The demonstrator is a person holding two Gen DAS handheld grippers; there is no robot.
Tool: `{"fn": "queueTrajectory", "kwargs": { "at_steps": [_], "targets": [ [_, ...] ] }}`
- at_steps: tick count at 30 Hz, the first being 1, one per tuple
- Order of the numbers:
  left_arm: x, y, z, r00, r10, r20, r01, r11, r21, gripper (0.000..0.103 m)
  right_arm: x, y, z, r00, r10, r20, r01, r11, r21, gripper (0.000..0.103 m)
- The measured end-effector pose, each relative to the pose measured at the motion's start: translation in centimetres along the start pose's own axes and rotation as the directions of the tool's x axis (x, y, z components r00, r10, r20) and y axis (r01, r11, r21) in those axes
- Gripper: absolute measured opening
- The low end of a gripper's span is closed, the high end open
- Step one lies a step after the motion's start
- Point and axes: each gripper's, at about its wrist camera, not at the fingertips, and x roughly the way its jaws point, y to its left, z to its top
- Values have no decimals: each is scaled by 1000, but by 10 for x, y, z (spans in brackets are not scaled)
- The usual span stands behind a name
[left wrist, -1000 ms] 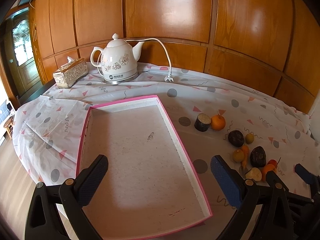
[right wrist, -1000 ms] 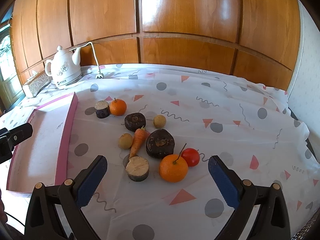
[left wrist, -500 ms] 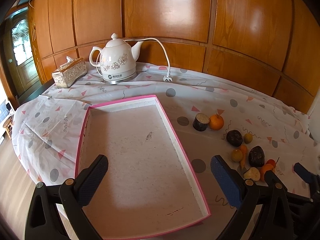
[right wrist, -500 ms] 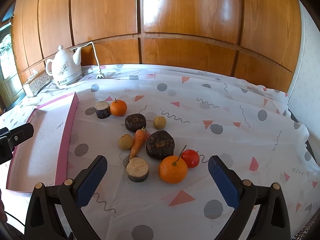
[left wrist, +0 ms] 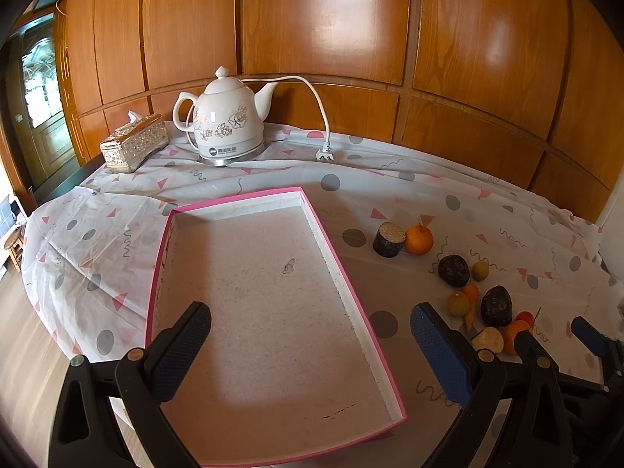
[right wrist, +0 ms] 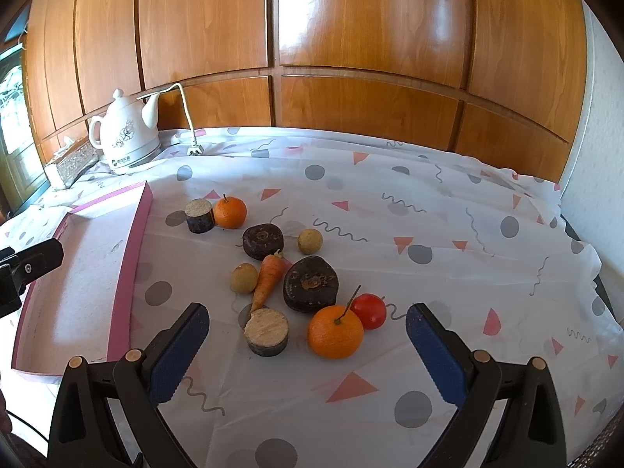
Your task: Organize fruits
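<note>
A pink-edged tray (left wrist: 312,214) lies empty on the patterned cloth; my left gripper (left wrist: 308,335) hovers open over its near half. To its right lies a cluster of produce: a large orange (right wrist: 335,330) with a stem, a red tomato (right wrist: 369,310), a carrot (right wrist: 268,275), dark lumps (right wrist: 310,283), a cut stump piece (right wrist: 266,331) and a small orange (right wrist: 230,212). My right gripper (right wrist: 306,339) stands open just short of the large orange and the stump piece, holding nothing. The same produce (left wrist: 495,304) appears at the right of the left wrist view.
A white floral kettle (left wrist: 228,121) with its cord and plug (left wrist: 325,154) stands at the back, beside a glittery tissue box (left wrist: 134,142). Wooden wall panels run behind the table. The cloth drops off the table's left edge (left wrist: 50,265).
Both grippers have pulled back and up slightly, so the tray and produce look a little farther off. Both stay open; nothing has been picked up.
</note>
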Motion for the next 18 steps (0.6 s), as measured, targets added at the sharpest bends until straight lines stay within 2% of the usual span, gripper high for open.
{"fn": "queueTrajectory", "kwargs": {
  "at_steps": [14, 18],
  "targets": [
    [5, -9, -1, 1000, -9, -26, 9, 1000, 20, 103, 5, -20, -1, 1000, -22, -5, 22, 999, 45, 103],
    [7, -9, -1, 999, -36, -40, 37, 999, 18, 103, 8, -34, 0, 999, -41, -8, 41, 997, 72, 103]
  ]
}}
